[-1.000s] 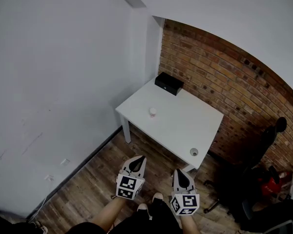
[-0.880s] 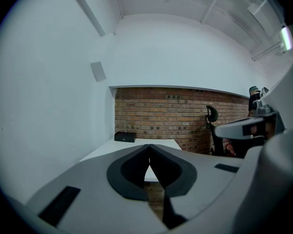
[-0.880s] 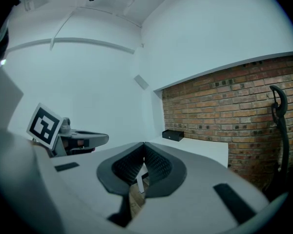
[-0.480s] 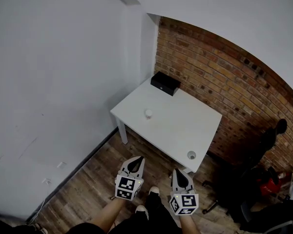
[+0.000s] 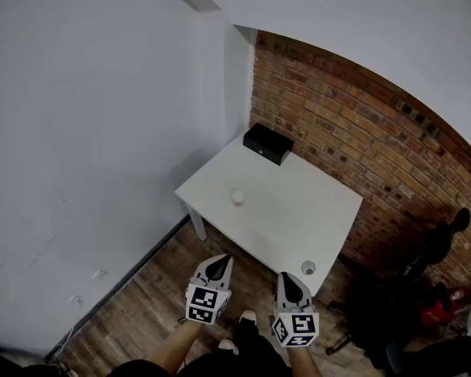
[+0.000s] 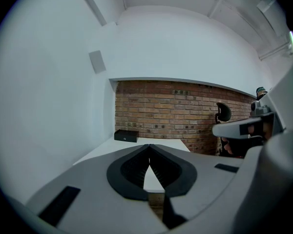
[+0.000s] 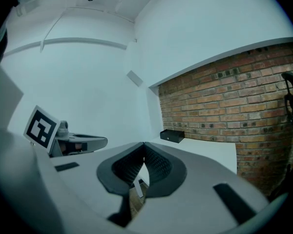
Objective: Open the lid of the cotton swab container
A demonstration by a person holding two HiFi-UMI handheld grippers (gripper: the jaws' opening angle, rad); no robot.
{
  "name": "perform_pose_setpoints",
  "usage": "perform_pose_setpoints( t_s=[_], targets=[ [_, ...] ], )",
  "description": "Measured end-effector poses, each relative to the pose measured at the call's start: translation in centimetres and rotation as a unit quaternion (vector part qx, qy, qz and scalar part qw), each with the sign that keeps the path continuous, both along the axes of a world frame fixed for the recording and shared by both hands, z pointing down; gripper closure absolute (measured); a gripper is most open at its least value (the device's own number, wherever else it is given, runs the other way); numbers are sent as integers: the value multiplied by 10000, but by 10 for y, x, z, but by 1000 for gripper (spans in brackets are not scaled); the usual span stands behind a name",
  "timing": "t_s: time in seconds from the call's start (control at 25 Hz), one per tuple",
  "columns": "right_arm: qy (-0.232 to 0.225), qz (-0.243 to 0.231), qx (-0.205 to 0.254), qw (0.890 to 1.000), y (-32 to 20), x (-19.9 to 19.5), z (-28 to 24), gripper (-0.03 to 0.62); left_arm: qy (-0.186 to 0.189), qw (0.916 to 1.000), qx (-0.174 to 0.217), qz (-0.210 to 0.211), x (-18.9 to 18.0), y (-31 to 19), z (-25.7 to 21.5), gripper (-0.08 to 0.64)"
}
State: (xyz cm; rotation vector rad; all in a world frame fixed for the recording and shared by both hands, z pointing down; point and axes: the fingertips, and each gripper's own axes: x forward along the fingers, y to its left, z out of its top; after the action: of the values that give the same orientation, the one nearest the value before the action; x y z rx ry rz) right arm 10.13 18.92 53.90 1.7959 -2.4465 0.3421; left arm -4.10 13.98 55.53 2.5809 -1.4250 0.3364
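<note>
A small white round container [image 5: 237,197] stands on the white table [image 5: 290,206], towards its left side. A second small round thing [image 5: 308,268] sits at the table's near right corner; I cannot tell which of the two holds the cotton swabs. My left gripper [image 5: 222,256] and right gripper [image 5: 290,276] hang side by side over the wooden floor, short of the table's near edge. Both point at the table. In the left gripper view the left gripper [image 6: 149,145] has its jaws closed tip to tip on nothing, and so has the right gripper [image 7: 144,143] in its own view.
A black box [image 5: 267,144] lies at the table's far end against the brick wall [image 5: 353,116]. A white wall [image 5: 102,132] runs along the left. A dark office chair [image 5: 443,246] and other dark items stand right of the table.
The table and its small container have slid lower in the head view, nearer to the grippers. Both grippers keep their place at the bottom, still shut.
</note>
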Motion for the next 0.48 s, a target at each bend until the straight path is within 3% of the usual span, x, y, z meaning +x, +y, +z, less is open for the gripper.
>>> perform_pose_setpoints(
  t_s=[0.48],
  targets=[
    [-140, -397, -27, 9991, -70, 16, 0, 572, -116, 9993, -29, -358, 17, -58, -1, 548]
  ],
)
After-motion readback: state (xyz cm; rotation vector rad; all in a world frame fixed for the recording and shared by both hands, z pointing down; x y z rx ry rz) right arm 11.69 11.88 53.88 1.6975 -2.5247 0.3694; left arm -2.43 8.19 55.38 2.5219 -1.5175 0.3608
